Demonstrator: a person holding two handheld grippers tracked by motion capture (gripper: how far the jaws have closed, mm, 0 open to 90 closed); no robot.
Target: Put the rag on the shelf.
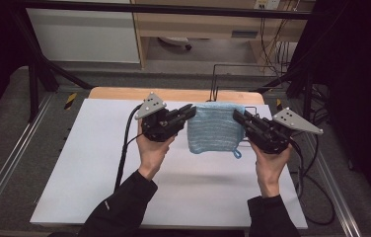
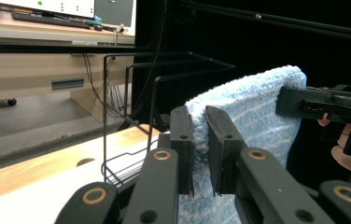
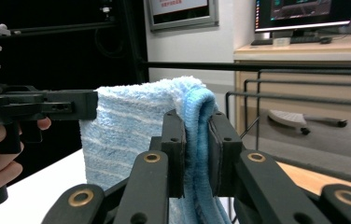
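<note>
A light blue striped towel (image 1: 214,129) hangs folded between my two grippers above the white table top (image 1: 99,163). My left gripper (image 1: 191,111) is shut on the towel's upper left corner; in the left gripper view the towel (image 2: 253,112) is pinched between the two black jaws of that gripper (image 2: 200,154). My right gripper (image 1: 238,116) is shut on the upper right corner, and in the right gripper view the folded edge of the towel (image 3: 131,126) sits squeezed in the right gripper (image 3: 197,154). A small blue loop (image 1: 236,153) dangles from the towel's lower right corner.
A black wire rack (image 1: 233,79) stands at the table's far edge behind the towel, also seen as the wire rack (image 2: 131,116) in the left gripper view. A wooden strip (image 1: 124,93) runs along the back of the table. Black frame bars and cables surround the table.
</note>
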